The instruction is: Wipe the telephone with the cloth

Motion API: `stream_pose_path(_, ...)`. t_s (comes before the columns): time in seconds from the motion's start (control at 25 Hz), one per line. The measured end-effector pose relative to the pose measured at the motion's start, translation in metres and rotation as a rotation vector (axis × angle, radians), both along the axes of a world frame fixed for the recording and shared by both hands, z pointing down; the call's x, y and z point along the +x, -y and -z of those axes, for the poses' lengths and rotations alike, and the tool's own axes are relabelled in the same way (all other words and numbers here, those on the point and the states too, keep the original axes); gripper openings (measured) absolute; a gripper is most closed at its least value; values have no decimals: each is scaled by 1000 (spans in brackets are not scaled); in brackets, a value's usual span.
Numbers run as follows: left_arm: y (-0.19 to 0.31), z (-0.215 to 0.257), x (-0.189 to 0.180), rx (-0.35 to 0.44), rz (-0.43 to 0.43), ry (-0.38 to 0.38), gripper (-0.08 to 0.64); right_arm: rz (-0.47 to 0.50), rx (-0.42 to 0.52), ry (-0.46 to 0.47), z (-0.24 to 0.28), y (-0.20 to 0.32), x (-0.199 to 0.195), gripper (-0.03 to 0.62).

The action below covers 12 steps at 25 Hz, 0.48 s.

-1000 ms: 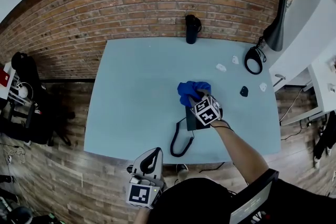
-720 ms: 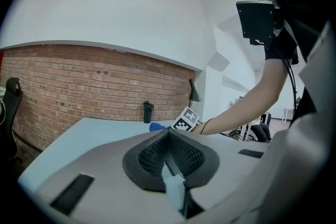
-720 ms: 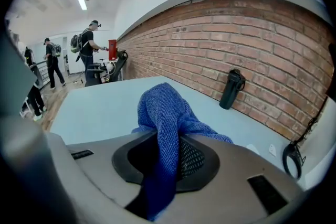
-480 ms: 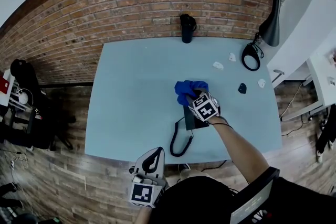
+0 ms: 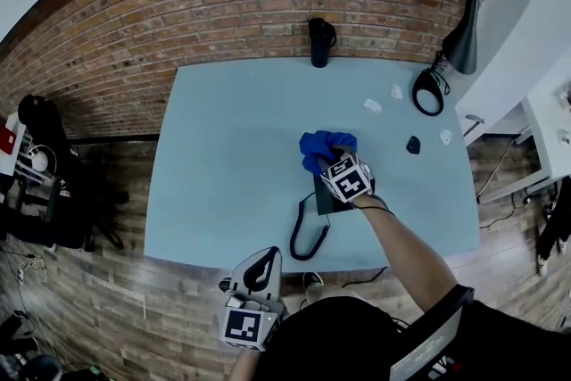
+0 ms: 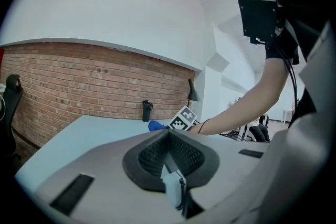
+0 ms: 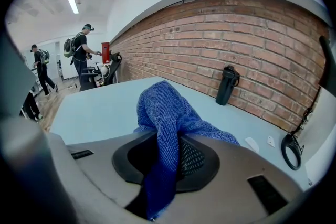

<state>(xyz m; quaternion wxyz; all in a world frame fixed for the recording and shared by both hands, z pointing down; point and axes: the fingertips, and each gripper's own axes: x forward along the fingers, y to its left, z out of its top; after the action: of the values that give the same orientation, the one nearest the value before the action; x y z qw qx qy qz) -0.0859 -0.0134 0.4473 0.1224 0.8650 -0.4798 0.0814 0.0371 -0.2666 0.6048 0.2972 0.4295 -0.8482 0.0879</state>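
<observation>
Head view: the right gripper [image 5: 332, 161], pinching a crumpled blue terry cloth [image 5: 321, 144] at the black corded telephone [image 5: 326, 201] mid-frame, would do best with flat, overlapping strokes; the left gripper [image 5: 260, 263] idles at the bottom edge, jaws pressed together.

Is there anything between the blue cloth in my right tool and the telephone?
Nothing visible does. The right tool is shut on the cloth, bunched right at the telephone's far end, with no other object between them.
</observation>
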Motion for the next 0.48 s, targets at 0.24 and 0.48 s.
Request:
stream_pose_path(0.24,-3,0,-2,2,-8,4,18,-24,-9,1,-1,-12,-3,88)
stream_pose_path(0.48,-8,-3,0,-7,-6,-3,18,-16,-29,-2,-14,-28,-2,88)
